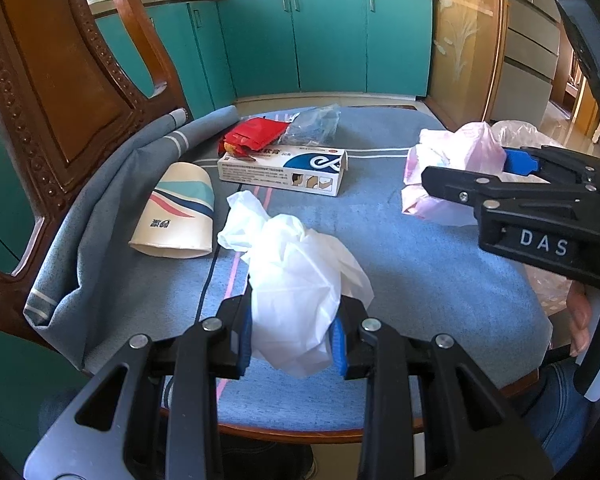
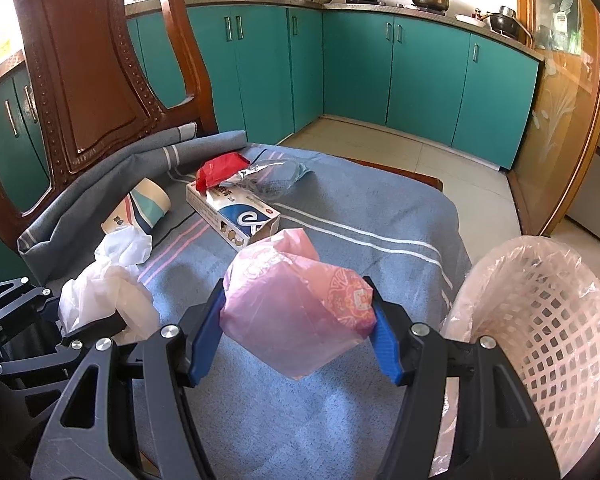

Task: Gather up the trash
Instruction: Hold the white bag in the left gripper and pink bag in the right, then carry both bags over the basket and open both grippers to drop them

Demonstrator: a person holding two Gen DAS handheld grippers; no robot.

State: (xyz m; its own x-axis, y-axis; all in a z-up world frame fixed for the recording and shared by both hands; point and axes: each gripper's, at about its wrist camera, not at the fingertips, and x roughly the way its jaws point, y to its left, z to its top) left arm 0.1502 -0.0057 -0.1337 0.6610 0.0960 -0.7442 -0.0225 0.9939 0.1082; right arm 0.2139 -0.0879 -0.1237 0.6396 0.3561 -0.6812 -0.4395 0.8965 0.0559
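My left gripper (image 1: 292,338) is shut on a crumpled white plastic bag (image 1: 296,280), held just above the blue cloth; the bag also shows in the right wrist view (image 2: 104,292). My right gripper (image 2: 298,332) is shut on a crumpled pink plastic bag (image 2: 296,308), seen in the left wrist view (image 1: 456,164) at the right. A paper cup (image 1: 176,216) lies on its side at the left. A white and blue ointment box (image 1: 284,170), a red wrapper (image 1: 256,134) and a clear wrapper (image 1: 312,124) lie at the far side.
A pink mesh waste basket (image 2: 556,320) lined with a clear bag stands at the right, beside the chair seat. The wooden chair back (image 1: 60,92) rises at the left. The blue cloth (image 1: 420,264) covers the seat. Teal cabinets (image 2: 420,72) stand behind.
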